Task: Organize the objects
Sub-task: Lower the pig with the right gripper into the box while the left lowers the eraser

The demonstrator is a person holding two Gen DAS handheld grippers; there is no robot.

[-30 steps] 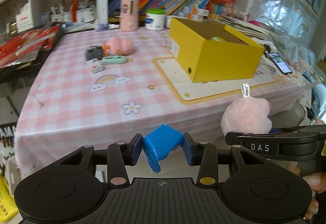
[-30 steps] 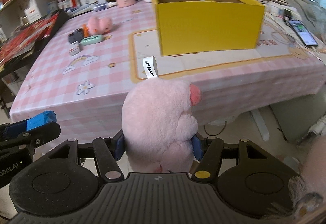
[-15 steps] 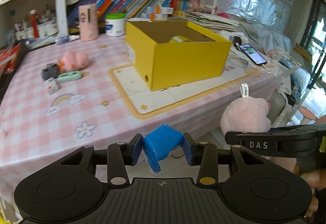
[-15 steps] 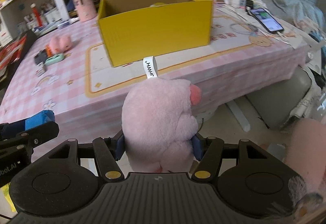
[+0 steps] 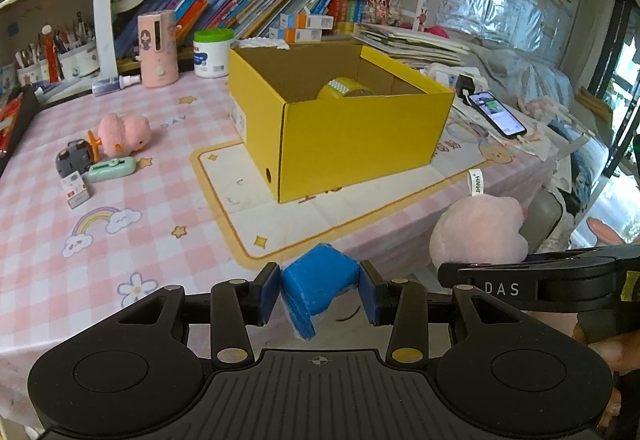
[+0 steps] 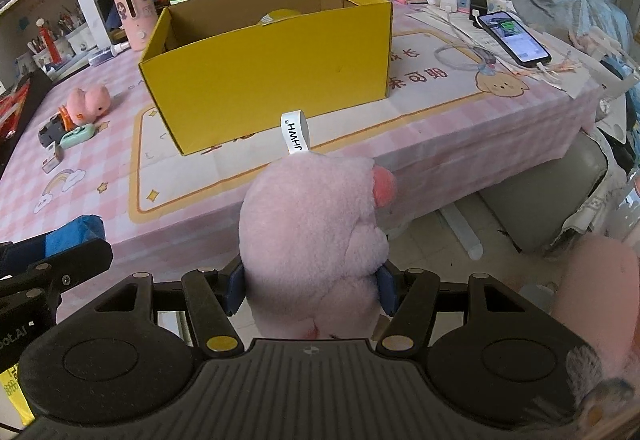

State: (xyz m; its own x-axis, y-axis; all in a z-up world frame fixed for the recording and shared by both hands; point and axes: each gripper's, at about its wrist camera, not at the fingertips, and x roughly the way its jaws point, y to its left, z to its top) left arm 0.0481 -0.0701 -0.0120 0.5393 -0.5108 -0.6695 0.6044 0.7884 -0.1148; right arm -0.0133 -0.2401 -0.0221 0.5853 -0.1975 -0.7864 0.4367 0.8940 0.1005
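Left gripper (image 5: 319, 294): pinching a blue block (image 5: 316, 282) between its pads, held off the near edge of the table (image 5: 132, 240); not yet over the box (image 5: 352, 144)
Right gripper (image 6: 312, 290): clamped on a pink plush (image 6: 312, 224), its white tag loop standing up; held short of the table edge, in front of the box's long side
Box: yellow, open-topped, standing on a cream mat (image 5: 256, 216); a yellow tape roll (image 5: 344, 88) already lies inside; no more of the inside can be seen
Done so far: judged from this, at least one thing is packed and two more are in hand
Still out: a small pink plush (image 5: 122, 132), a dark grey gadget (image 5: 74, 158), a mint case (image 5: 112, 168) and a little carton (image 5: 75, 190), clustered together on the table's left, well apart from the box
Next: likely carry both loads over the rim and let go inside; then fetch the cluster
Stage: early to middle, by my reading
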